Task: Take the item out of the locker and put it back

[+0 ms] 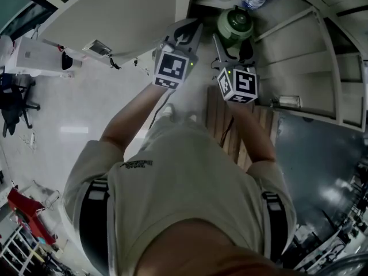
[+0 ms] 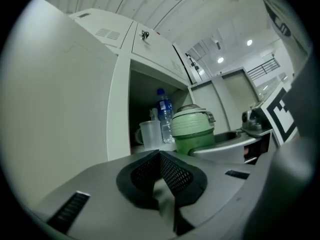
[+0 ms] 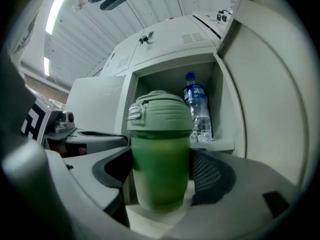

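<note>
right gripper (image 3: 161, 170) is pinching the green cup (image 3: 160, 149) – a mesh pad on each side of its body, jaws held fairly wide by it. the cup is upright, lid on top, sitting dead centre in the right gripper view with nothing under it. it hangs right in front of the open locker (image 3: 170, 59). can't tell if it has crossed the front edge or not.

behind it, on the shelf inside, a water bottle (image 3: 198, 115) with a blue cap stands upright, a bit right of centre.

left gripper (image 2: 161, 157) has its jaws pressed together, the black pads meeting in a v with nothing between them. its view shows the cup (image 2: 192, 131) right of centre and the bottle (image 2: 163, 115) behind it. a clear plastic cup (image 2: 149, 134) stands just left of the bottle. the open door (image 2: 60, 94) fills the left side.

from the head view both grippers sit side by side at upper centre – left one (image 1: 185, 33) by the door (image 1: 115, 16), right one (image 1: 234, 46) with the green cup (image 1: 234, 23) at the locker's (image 1: 322, 56) mouth.
</note>
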The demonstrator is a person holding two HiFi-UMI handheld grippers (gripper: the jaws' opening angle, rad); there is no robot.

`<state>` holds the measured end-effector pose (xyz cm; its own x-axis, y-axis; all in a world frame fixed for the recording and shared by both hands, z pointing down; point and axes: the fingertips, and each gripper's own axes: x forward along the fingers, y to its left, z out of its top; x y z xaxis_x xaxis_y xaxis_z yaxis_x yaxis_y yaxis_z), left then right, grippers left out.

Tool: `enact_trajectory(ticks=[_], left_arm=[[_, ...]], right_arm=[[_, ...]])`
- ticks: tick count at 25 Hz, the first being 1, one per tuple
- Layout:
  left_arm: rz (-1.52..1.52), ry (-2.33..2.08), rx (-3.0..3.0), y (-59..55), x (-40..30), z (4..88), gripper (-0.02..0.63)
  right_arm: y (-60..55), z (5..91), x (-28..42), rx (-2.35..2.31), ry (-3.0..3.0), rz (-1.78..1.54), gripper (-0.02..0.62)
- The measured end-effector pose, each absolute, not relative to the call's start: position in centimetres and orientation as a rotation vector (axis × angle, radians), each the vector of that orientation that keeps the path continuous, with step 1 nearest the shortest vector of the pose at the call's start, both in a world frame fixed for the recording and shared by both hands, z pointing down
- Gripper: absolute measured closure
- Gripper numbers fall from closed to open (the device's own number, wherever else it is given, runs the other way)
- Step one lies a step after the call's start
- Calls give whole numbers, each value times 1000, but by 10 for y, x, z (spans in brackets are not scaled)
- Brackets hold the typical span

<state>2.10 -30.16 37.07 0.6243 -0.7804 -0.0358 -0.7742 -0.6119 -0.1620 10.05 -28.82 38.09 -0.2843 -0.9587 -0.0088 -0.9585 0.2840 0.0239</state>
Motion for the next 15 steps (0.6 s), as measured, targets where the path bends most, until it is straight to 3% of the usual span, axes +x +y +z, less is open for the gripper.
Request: enact_trajectory(ticks=[15], left_arm=[[-24, 1307, -2762, -328, 46, 435, 594]], right_arm=[[-335, 471, 97, 1903, -2406, -8, 232]])
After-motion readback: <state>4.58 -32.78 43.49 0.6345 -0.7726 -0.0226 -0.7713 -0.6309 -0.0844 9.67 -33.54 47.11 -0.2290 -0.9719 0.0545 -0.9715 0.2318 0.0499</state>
